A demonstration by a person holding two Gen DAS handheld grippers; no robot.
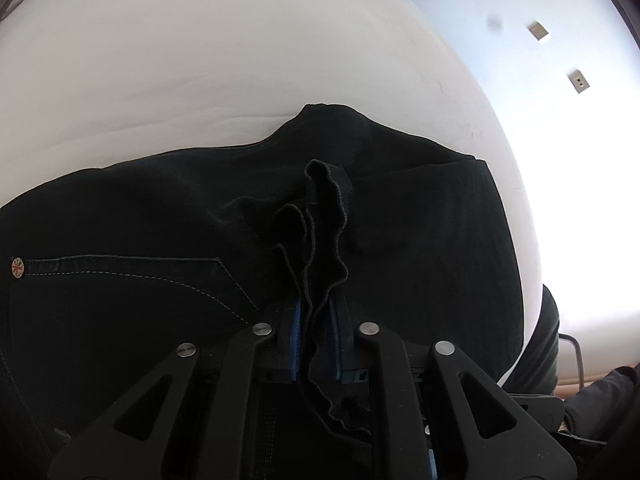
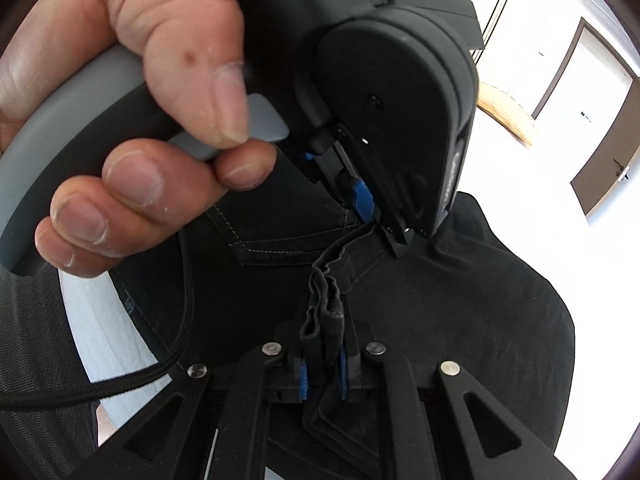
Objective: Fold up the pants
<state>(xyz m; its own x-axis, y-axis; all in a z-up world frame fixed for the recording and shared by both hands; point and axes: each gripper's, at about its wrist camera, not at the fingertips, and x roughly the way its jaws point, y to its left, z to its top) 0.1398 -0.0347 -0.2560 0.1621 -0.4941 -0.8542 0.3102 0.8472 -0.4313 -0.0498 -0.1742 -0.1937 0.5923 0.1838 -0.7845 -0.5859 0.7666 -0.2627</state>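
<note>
The black pants [image 1: 400, 240] lie spread on a white table [image 1: 200, 60], with a stitched pocket and a small flag rivet [image 1: 17, 267] at the left. My left gripper [image 1: 316, 320] is shut on a bunched hem edge of the pants. In the right wrist view the pants [image 2: 460, 300] fill the lower frame. My right gripper [image 2: 322, 368] is shut on a folded hem edge of the same pants. The left gripper [image 2: 380, 220] shows just above, held by a hand [image 2: 140, 120], pinching the same strip of cloth close by.
The table's right edge [image 1: 516, 184] drops to a bright floor with two small plates [image 1: 538, 30]. A black cable [image 2: 120, 384] runs from the left gripper. Dark doors [image 2: 604, 176] stand at the far right.
</note>
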